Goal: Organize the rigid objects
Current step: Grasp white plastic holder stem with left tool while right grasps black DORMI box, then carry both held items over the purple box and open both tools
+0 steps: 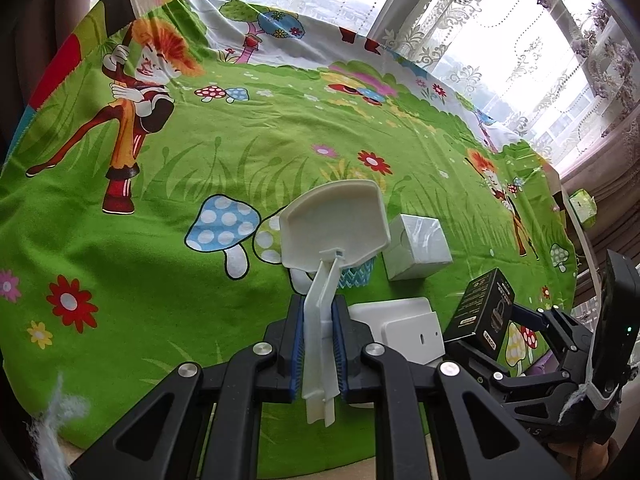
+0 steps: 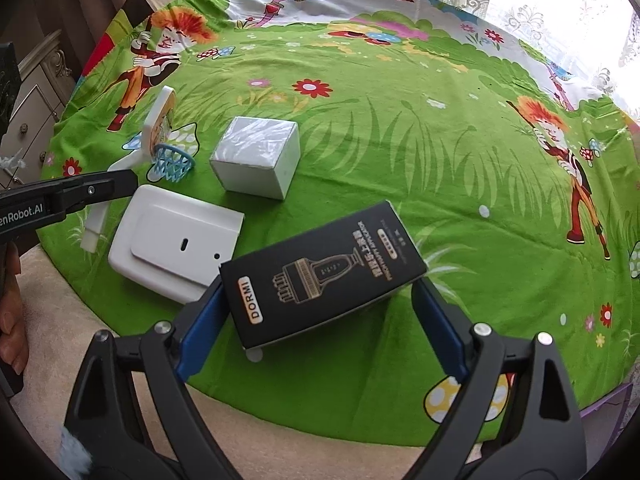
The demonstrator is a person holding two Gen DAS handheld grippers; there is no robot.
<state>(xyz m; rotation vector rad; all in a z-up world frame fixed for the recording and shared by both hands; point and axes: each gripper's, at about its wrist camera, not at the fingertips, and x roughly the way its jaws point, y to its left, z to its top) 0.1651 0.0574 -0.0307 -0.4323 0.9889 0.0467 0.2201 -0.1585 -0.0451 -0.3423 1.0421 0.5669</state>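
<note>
My left gripper (image 1: pixel 320 312) is shut on the pole of a white toy basketball hoop (image 1: pixel 334 226) with a blue net; the hoop also shows in the right wrist view (image 2: pixel 160 128), tilted above the cloth. My right gripper (image 2: pixel 320 308) is shut on a black DORMI box (image 2: pixel 320 268) and holds it above the cloth; the box also shows in the left wrist view (image 1: pixel 480 308). A white cube box (image 2: pixel 258 156) and a flat white device (image 2: pixel 176 240) lie on the green cartoon cloth between the two grippers.
The table under the green cartoon cloth (image 2: pixel 400 140) ends at its near edge over a beige surface (image 2: pixel 280 452). Lace curtains (image 1: pixel 520 40) and a window stand behind. A cabinet (image 2: pixel 36 92) is at the left.
</note>
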